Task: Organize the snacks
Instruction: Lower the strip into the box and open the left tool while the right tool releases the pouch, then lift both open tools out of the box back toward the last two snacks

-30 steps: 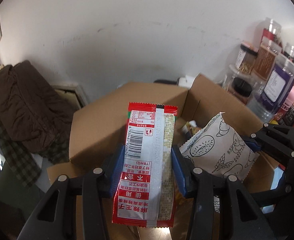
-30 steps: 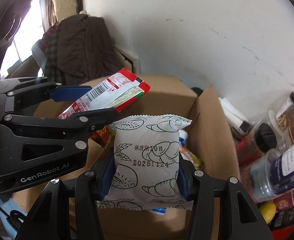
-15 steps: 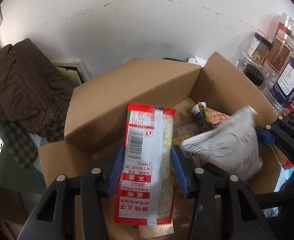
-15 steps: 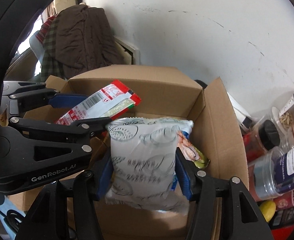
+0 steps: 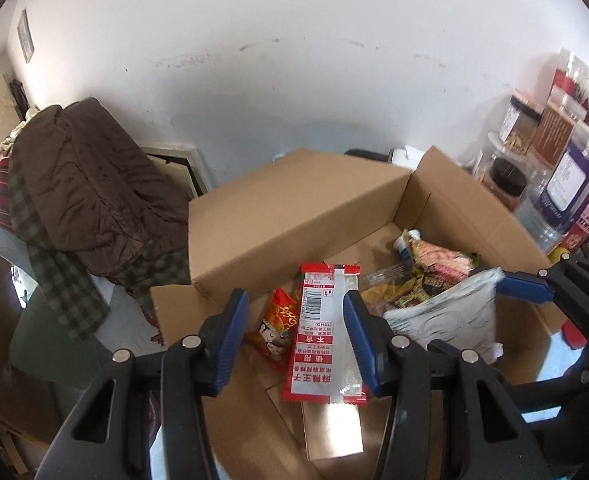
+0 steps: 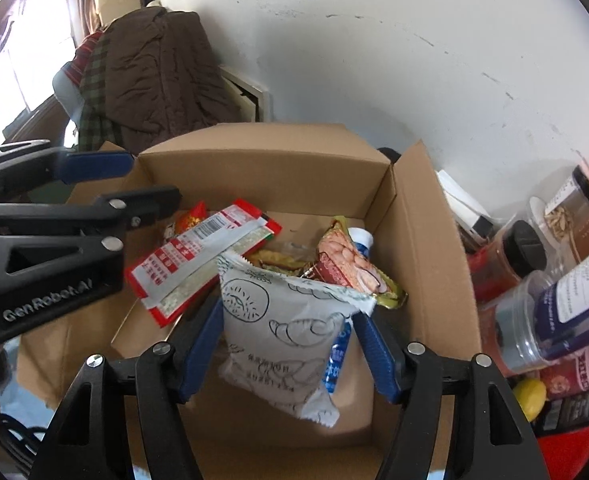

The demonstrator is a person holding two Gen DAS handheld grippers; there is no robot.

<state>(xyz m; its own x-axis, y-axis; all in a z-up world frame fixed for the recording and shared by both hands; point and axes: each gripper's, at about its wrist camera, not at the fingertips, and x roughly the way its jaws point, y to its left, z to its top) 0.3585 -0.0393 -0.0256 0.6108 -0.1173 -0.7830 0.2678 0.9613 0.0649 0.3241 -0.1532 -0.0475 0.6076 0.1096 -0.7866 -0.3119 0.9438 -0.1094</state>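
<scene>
An open cardboard box (image 5: 294,208) (image 6: 262,164) sits below both grippers. A long red and white snack packet (image 5: 322,332) (image 6: 202,256) hangs loose between the fingers of my left gripper (image 5: 294,300) (image 6: 154,180), with a gap at the left pad. My right gripper (image 6: 288,314) (image 5: 478,312) has its jaws opening. The white bread-print packet (image 6: 282,336) (image 5: 446,316) lies tilted between them, free of the right pad, over the box. Several snack packs (image 5: 434,264) (image 6: 350,264) lie on the box floor.
Jars and bottles (image 5: 566,184) (image 6: 554,312) crowd the right side of the box. A brown coat (image 5: 82,184) (image 6: 154,76) is draped over a chair at the left. A white wall stands close behind the box.
Both grippers tipped down over the box. The right jaws widened and the white packet slipped and tilted. The red packet came loose from the left pads and dropped lower.
</scene>
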